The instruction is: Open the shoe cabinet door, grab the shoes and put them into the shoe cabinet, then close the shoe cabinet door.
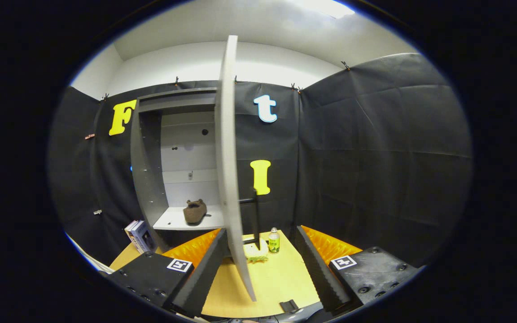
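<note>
A grey shoe cabinet (pixel 148 179) stands on the table ahead of me, its door (pixel 228 170) swung open and seen edge-on. A dark handle (pixel 255 211) sticks out on the door's right face. A brown shoe (pixel 194 211) lies on the white shelf (pixel 171 220) inside the cabinet. My gripper (pixel 258 258) is open, its fingers spread wide on either side of the door's lower edge. The left finger (pixel 207 264) is close to the door's left face; the right finger (pixel 319 269) stands well apart from it. Nothing is pressed between them.
A small bottle (pixel 274 240) with a yellow-green label stands on the wooden table (pixel 281 278) right of the door. A pale object (pixel 256 251) lies beside it. Books (pixel 139 235) lean left of the cabinet. A small black object (pixel 289 306) lies near the table's front edge.
</note>
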`<action>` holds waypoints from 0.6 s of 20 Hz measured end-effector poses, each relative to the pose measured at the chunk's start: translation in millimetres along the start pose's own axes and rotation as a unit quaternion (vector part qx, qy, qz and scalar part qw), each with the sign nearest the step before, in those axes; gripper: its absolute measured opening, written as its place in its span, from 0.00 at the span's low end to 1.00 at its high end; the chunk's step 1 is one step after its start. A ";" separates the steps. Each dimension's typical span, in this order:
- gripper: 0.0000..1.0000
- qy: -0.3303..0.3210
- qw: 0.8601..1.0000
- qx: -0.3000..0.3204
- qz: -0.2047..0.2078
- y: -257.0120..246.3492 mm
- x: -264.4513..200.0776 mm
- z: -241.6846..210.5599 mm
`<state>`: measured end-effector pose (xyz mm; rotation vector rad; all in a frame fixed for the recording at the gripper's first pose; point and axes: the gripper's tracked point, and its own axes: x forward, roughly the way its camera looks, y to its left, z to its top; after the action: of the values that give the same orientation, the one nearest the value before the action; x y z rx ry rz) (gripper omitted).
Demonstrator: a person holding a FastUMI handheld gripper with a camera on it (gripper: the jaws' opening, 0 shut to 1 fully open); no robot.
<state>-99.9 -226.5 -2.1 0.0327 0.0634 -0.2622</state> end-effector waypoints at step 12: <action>0.97 0.011 0.998 0.019 0.061 -22.3 89.7 -6.1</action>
<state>-19.6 -270.8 -14.7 0.0780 0.0779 -0.1404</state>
